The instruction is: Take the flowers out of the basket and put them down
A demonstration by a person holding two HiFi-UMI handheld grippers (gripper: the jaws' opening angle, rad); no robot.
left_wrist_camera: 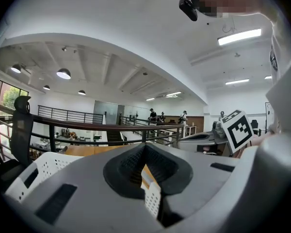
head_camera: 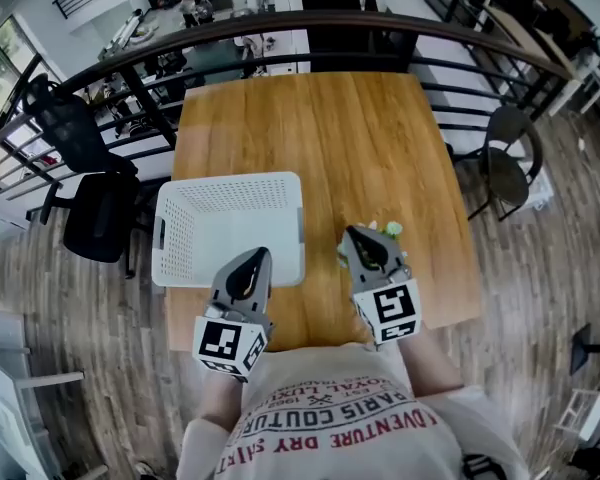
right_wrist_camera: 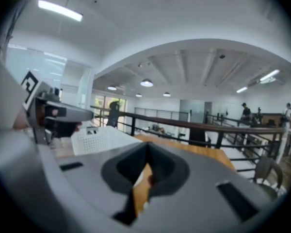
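I'm working over a wooden counter [head_camera: 320, 128]: white basket [head_camera: 230, 228] sits near left, flowers [head_camera: 391, 230] peek out near right, mostly hidden.

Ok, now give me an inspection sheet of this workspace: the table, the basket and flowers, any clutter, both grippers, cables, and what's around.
Surface: wooden table, no spills seen.
Job's things: white perforated basket on the table's left side, nothing seen inside it; flowers on the table to its right, mostly hidden by the right gripper.
Clutter: nothing seen.
Grippers: left gripper jaws together, empty, at the basket's near edge; right gripper jaws together, over the flowers, nothing showing ahead of its tips.
Cables: nothing seen.
Surroundings: dark railing beyond the table, black office chair on the left, round-seated chair on the right, wood floor.
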